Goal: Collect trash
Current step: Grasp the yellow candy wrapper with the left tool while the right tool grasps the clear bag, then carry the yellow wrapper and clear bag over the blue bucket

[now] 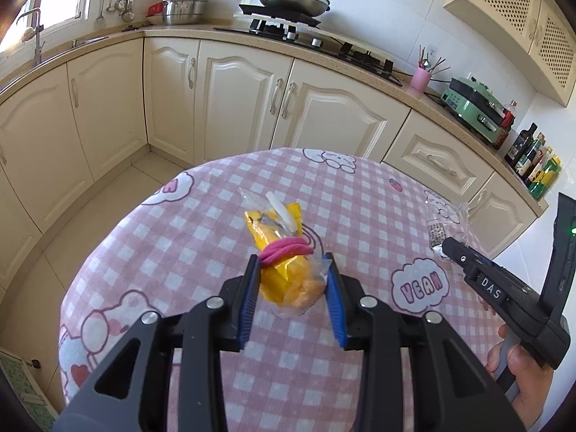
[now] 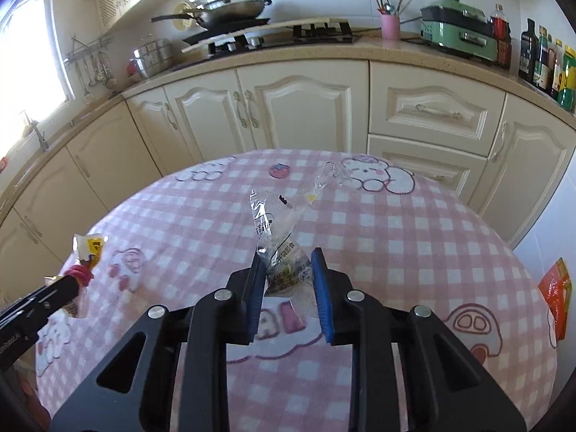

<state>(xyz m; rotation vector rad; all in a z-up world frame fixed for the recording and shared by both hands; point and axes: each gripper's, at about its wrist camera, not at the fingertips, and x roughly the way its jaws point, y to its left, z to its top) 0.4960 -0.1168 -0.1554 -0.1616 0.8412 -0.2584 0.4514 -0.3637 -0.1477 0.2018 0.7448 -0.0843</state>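
1. The left tool (image 1: 292,289) pinches a yellow snack bag (image 1: 284,262), bound with a pink band (image 1: 286,248), lifted above the pink checked counter (image 1: 201,237).
2. The right tool (image 2: 288,282) has its blue pads closed against a crumpled clear wrapper (image 2: 277,237), its far end trailing up and away.
3. Both visible pieces of trash look picked up; no other litter shows on the cloth.
4. What seems left is carrying them to a bin, which no view shows.
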